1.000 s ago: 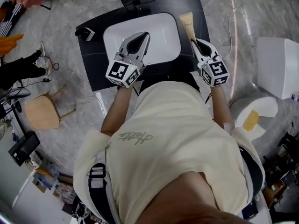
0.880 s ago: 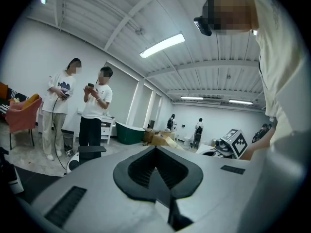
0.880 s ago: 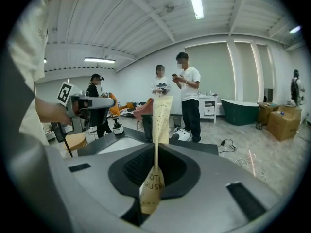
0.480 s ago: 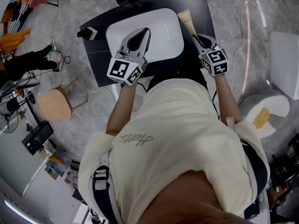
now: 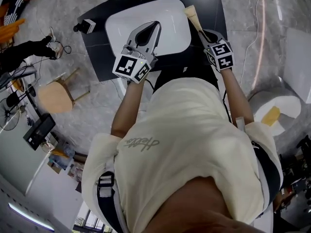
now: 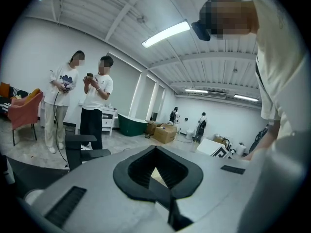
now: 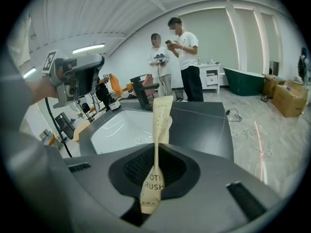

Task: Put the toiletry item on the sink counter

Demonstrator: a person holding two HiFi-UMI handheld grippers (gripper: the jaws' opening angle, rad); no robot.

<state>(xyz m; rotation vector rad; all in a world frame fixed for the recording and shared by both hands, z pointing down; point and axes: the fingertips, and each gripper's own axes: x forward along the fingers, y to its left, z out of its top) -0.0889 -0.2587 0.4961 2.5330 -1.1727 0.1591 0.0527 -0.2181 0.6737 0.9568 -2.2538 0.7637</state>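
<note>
Well, the right gripper (image 7: 154, 178) pinches the toothbrush packet (image 7: 159, 130) by 1 end, the rest sticking out ahead over the sink counter (image 5: 214, 8), so releasing this near the basin (image 5: 146, 13) could drop it in; the left gripper (image 5: 154, 27) is closed, empty.

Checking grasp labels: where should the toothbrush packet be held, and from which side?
Near one short end, fingers pressing its flat faces, approaching along its length: the toothbrush packet is thin, flat and long. The right gripper holds it that way.
</note>
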